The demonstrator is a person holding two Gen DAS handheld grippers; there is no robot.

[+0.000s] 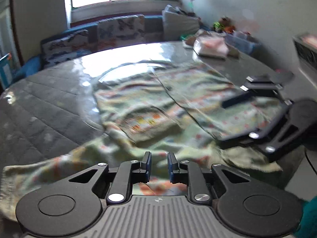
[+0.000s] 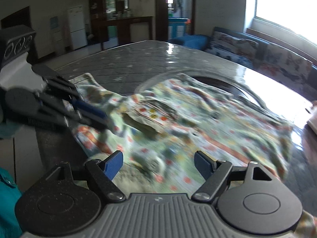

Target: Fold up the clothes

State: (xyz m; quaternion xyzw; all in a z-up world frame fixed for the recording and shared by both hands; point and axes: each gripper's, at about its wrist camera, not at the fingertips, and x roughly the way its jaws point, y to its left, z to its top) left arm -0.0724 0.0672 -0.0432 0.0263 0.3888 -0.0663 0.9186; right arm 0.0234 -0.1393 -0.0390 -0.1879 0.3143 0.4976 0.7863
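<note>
A pale green garment (image 1: 150,107) (image 2: 198,119) with a small colourful print lies spread and rumpled on the table (image 1: 39,103) (image 2: 128,63). Its far part covers a round glass turntable (image 1: 118,69) (image 2: 237,83). My left gripper (image 1: 159,164) (image 2: 104,119) sits at the garment's near edge with its jaws narrow, and a fold of the fabric runs between the blue pads. My right gripper (image 2: 158,164) (image 1: 227,121) hovers over the other side of the garment, wide open, with cloth below it and nothing pinched.
The table has a dark quilted cover under a glossy sheet. A wrapped packet (image 1: 212,47) and clutter sit at its far corner. A cushioned sofa (image 1: 118,31) (image 2: 257,45) runs under the window. A carved chair back (image 2: 15,41) stands close by, and a teal sleeve (image 2: 8,198) shows.
</note>
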